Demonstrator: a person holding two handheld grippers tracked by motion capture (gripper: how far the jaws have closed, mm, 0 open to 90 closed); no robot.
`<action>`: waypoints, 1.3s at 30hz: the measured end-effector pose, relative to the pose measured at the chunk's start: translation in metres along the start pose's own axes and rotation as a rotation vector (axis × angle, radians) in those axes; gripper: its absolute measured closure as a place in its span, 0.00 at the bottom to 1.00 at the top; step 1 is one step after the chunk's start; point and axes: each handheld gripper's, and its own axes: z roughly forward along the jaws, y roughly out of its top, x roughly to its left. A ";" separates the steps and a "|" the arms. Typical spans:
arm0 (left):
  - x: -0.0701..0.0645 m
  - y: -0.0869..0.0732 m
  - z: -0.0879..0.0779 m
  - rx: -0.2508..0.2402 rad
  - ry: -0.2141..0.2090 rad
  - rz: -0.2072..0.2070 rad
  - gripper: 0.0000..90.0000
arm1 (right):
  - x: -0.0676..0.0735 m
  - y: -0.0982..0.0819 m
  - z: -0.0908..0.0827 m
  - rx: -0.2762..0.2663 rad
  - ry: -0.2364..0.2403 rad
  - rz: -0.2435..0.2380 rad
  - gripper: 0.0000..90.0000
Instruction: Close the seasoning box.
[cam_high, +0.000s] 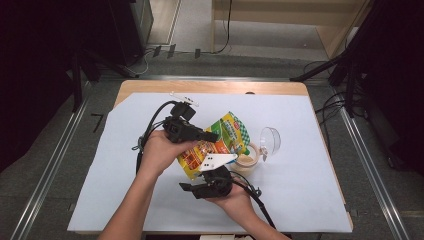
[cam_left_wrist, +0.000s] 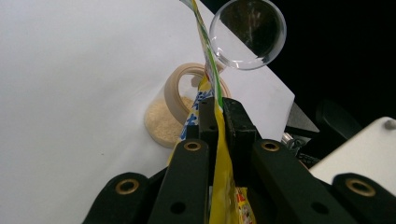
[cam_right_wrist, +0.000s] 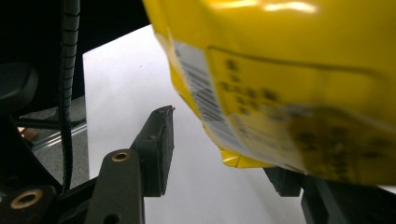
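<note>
A yellow and green food pouch (cam_high: 222, 140) hangs tilted above the table, its top edge pinched in my left gripper (cam_high: 212, 136). In the left gripper view the jaws (cam_left_wrist: 218, 109) are shut flat on the pouch's thin edge (cam_left_wrist: 223, 182). Below it stands an open round jar (cam_high: 248, 160) of pale granules (cam_left_wrist: 161, 122), with a clear domed lid (cam_high: 270, 138) lying just beyond it. My right gripper (cam_high: 220, 172) sits under the pouch's lower end. Its jaws (cam_right_wrist: 222, 163) stand apart, and the left pad (cam_right_wrist: 158, 147) is clear of the pouch's bottom corner (cam_right_wrist: 289, 84).
A white sheet (cam_high: 310, 190) covers the wooden table (cam_high: 210, 86). Black cables trail from both grippers toward the near edge. A small white piece (cam_high: 184, 98) lies near the sheet's far edge. Dark stands and cables flank the table on the floor.
</note>
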 end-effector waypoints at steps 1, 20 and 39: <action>0.001 -0.002 -0.001 -0.007 -0.005 0.001 0.98 | -0.001 0.000 0.000 0.000 -0.002 0.003 0.55; 0.009 -0.021 -0.003 -0.010 -0.008 0.028 0.97 | -0.004 -0.010 -0.003 0.038 -0.060 -0.044 0.55; 0.013 -0.033 0.003 0.033 -0.002 0.063 0.94 | -0.007 -0.018 0.005 0.124 -0.120 -0.104 0.57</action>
